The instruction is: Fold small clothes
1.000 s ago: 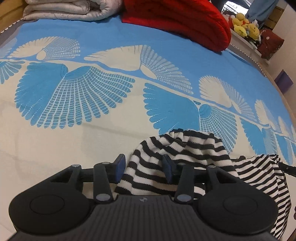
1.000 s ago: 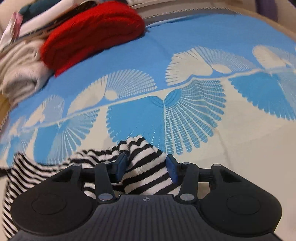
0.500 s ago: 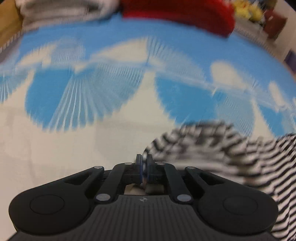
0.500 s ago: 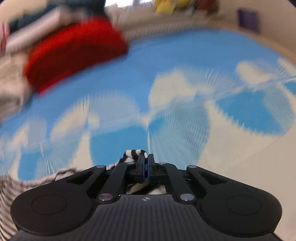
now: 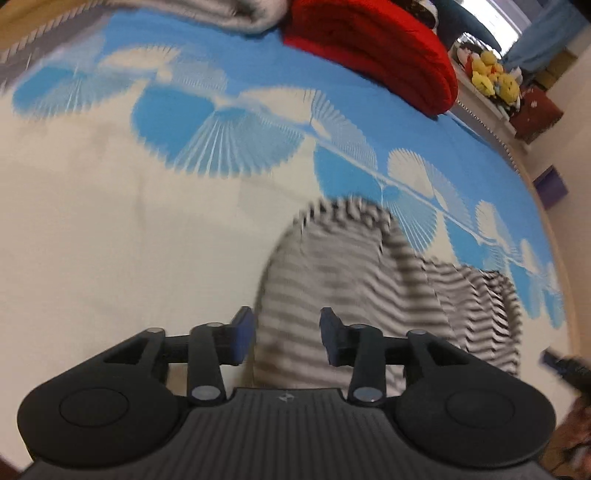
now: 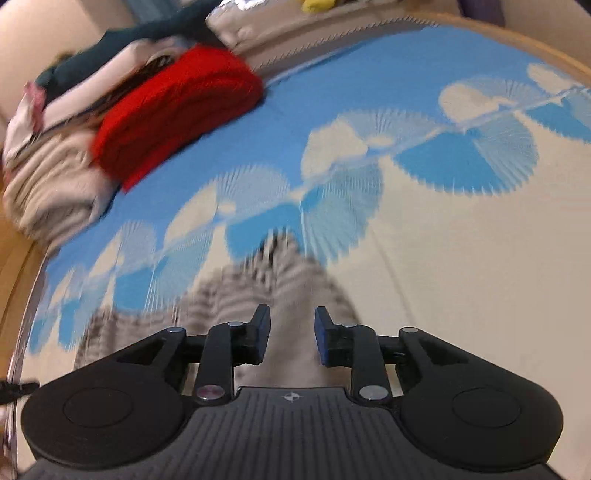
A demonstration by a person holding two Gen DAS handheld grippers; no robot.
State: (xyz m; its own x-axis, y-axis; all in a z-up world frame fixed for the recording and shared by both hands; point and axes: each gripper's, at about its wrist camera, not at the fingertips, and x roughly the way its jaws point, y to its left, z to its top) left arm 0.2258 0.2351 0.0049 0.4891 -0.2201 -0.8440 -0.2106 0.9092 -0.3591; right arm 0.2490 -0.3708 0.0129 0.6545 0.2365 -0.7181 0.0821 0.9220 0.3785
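Observation:
A small black-and-white striped garment [image 5: 354, 266] lies on the blue and cream bedspread [image 5: 110, 229], blurred by motion. My left gripper [image 5: 286, 332] is open, its fingers either side of the garment's near edge. In the right wrist view the same striped garment [image 6: 258, 288] lies in front of my right gripper [image 6: 291, 338], which is open with cloth showing between its fingers. Neither gripper grips the cloth.
A folded red knit [image 5: 373, 48] and a grey folded blanket [image 5: 236, 14] lie at the far edge of the bed. Yellow plush toys [image 5: 491, 77] sit on a ledge beyond. The bed's wooden edge [image 6: 22, 266] runs along the left in the right wrist view.
Both grippers were open a second ago, shut on the striped garment half a second ago, and now stand open again. The garment lies farther ahead and both cameras have shifted.

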